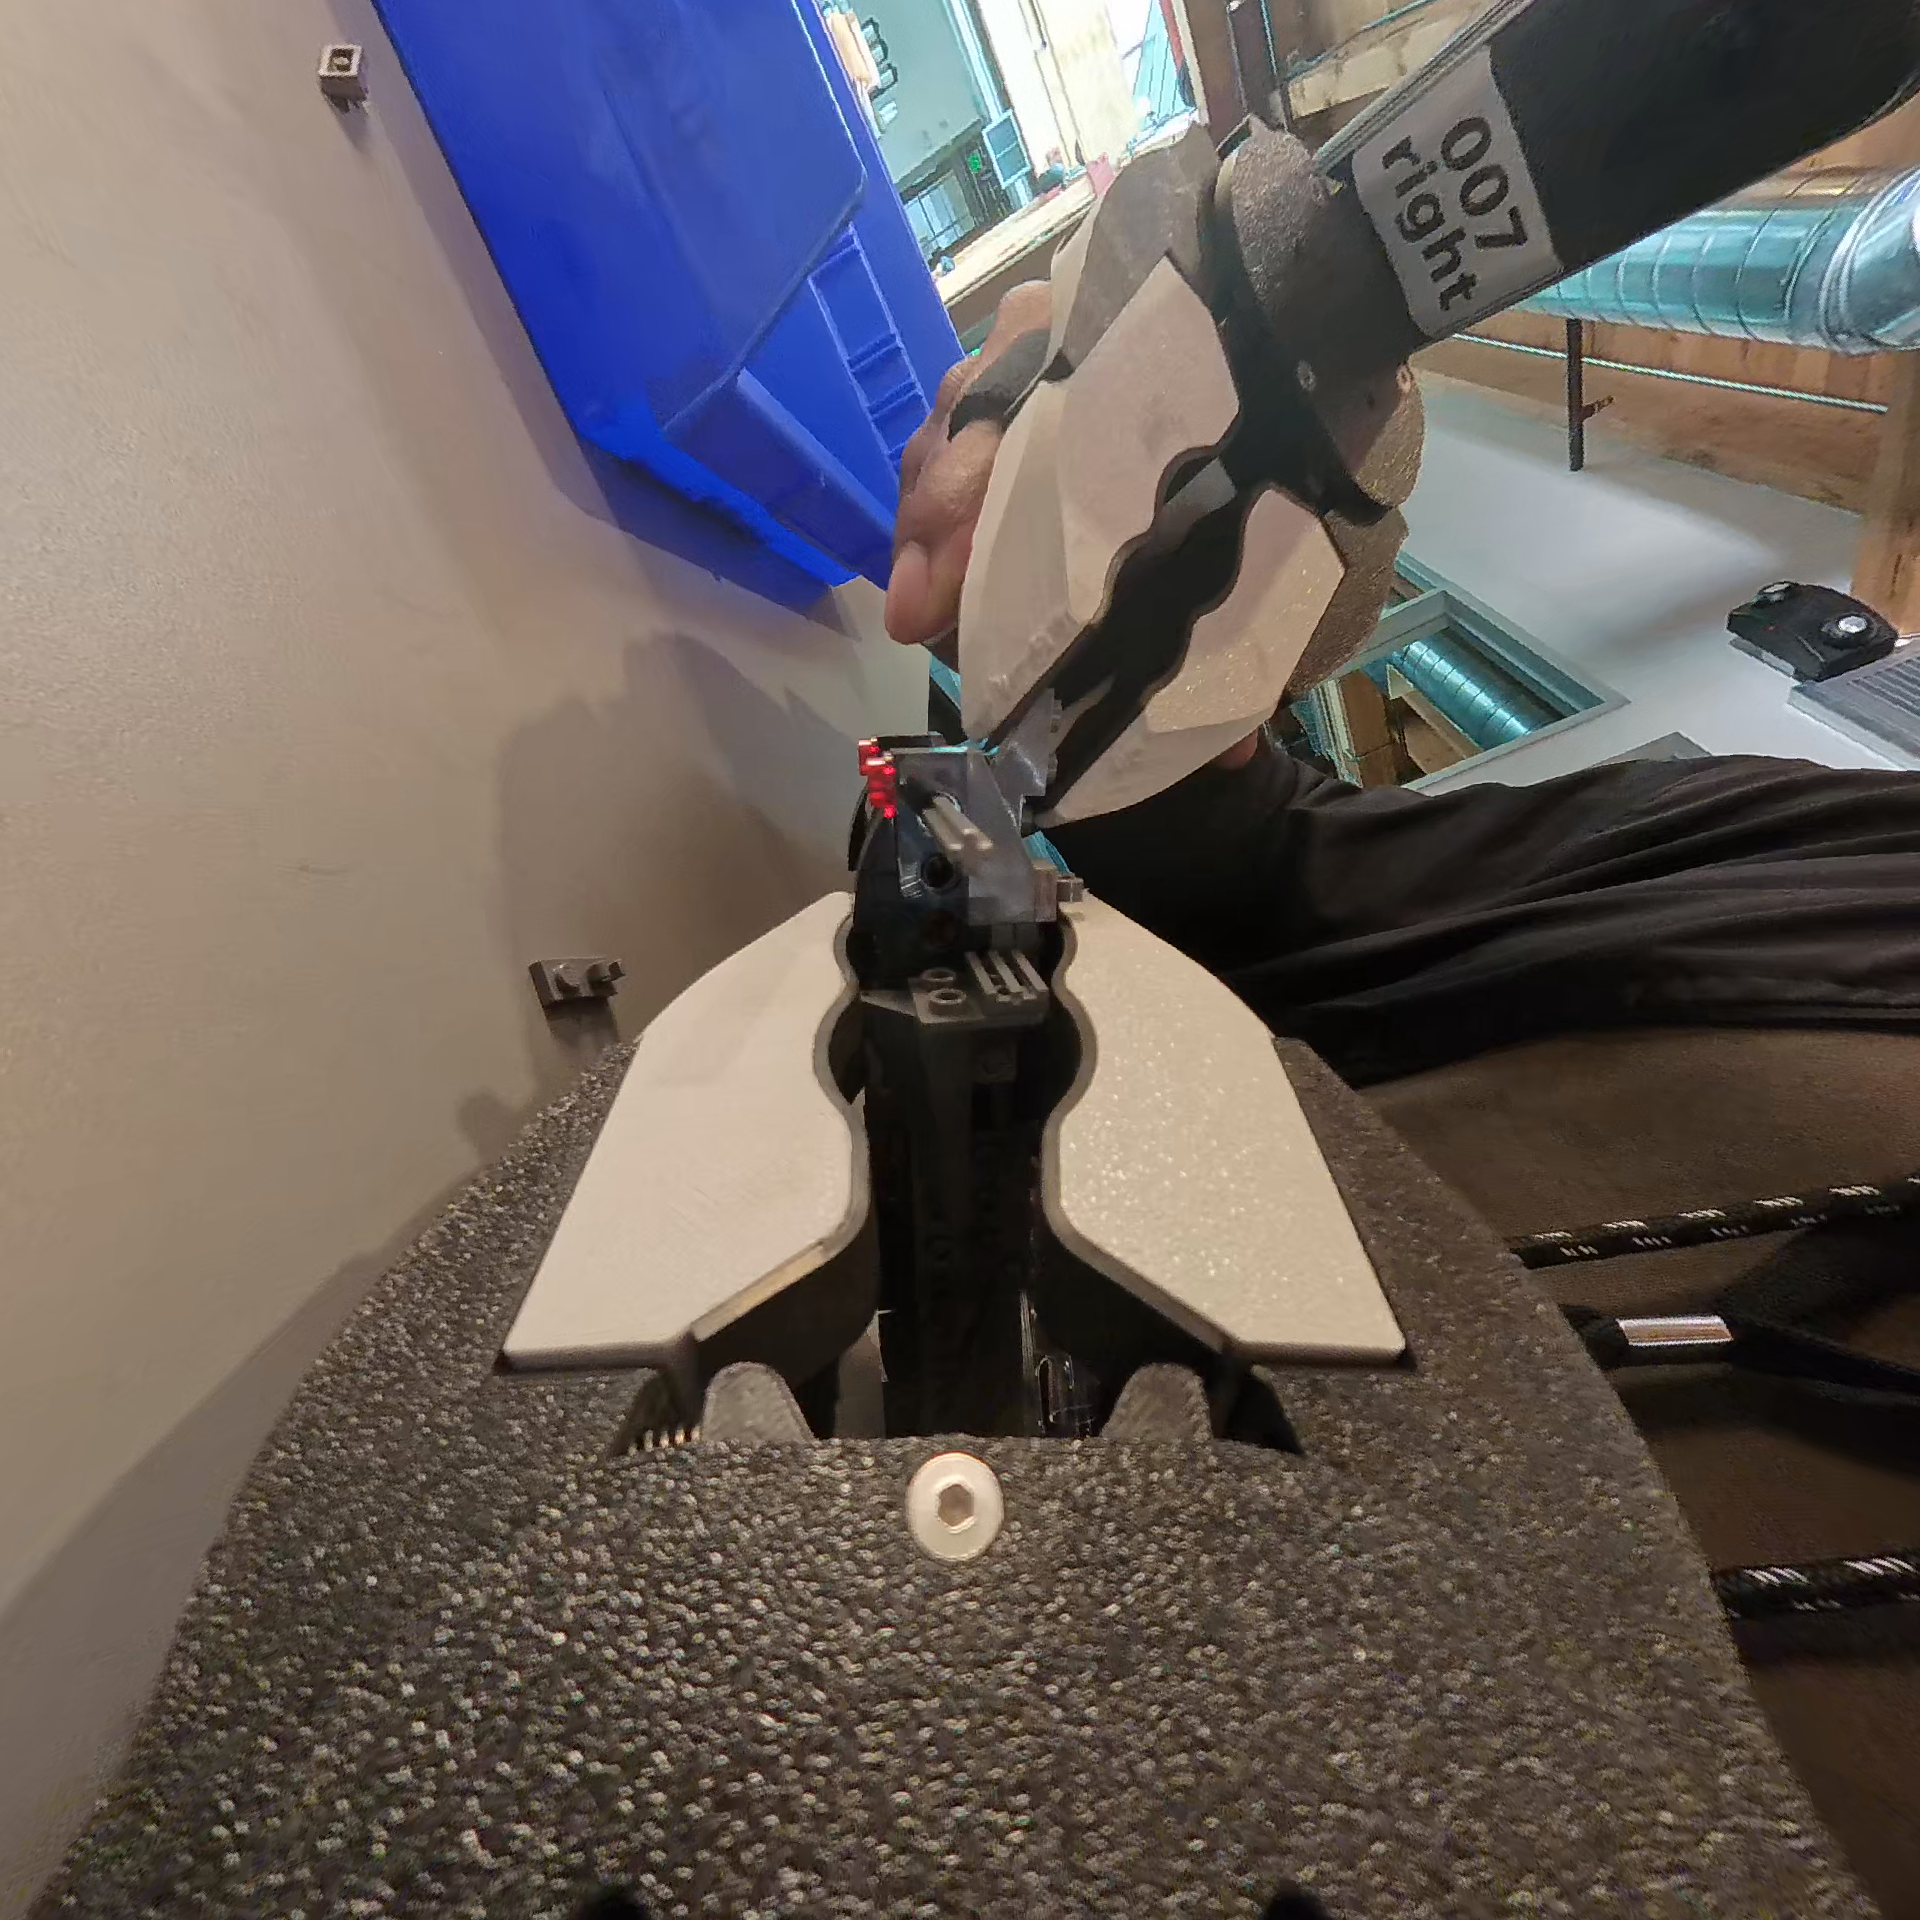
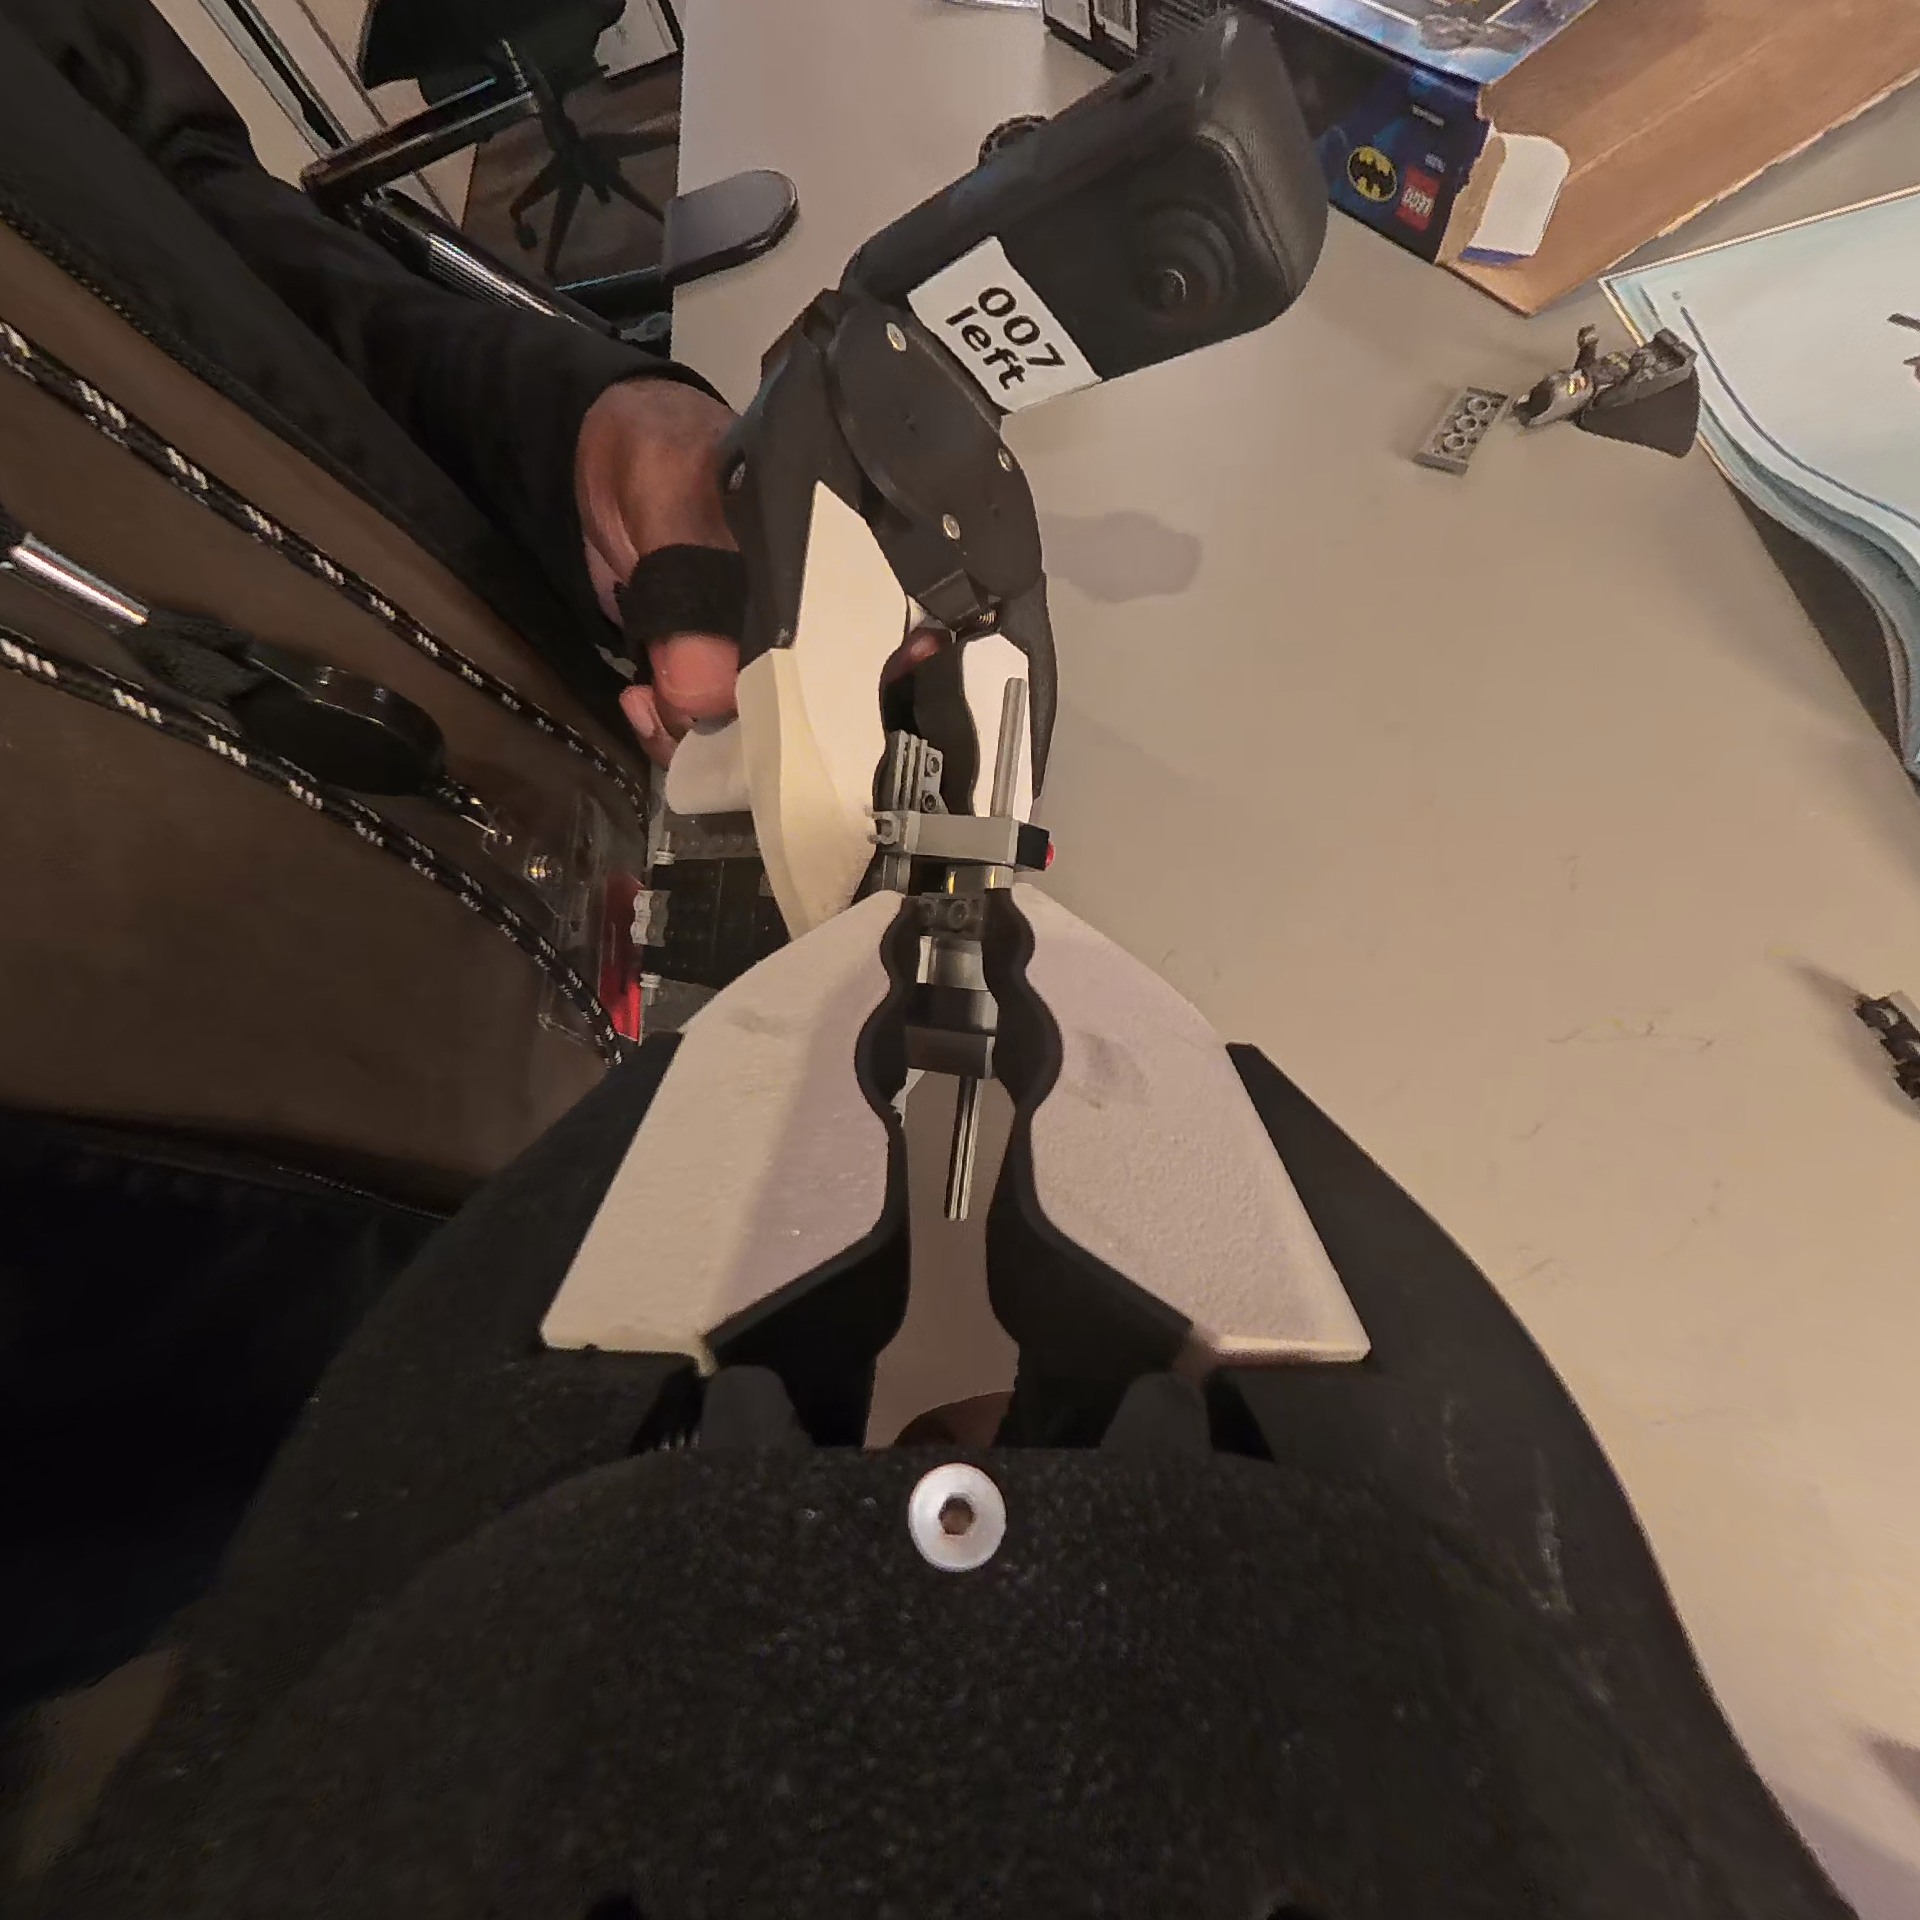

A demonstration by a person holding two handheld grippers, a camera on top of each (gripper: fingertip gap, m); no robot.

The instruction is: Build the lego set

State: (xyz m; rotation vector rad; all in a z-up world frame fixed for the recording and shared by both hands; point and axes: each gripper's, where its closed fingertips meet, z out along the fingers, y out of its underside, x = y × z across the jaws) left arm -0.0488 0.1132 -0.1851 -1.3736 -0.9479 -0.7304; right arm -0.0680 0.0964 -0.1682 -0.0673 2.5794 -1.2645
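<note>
The beige worktop [image 2: 1455, 831] fills the right wrist view; in the left wrist view a blue bin [image 1: 675, 291] sits at eleven o'clock. The left tongs [image 1: 956, 935] pinch a black and grey brick model [image 1: 951, 1039], held at centre above the worktop. The right tongs [image 2: 951, 925] pinch a small grey piece with an axle [image 2: 961, 1039], which touches the model's top end. Loose grey bricks lie on the worktop: one plate [image 2: 1460, 424] at two o'clock, another [image 1: 571, 977] at nine o'clock beside the left tongs.

Black textured grippers [image 1: 961, 935], white finger plates [image 1: 717, 1132], black sleeves [image 1: 1507, 883].
</note>
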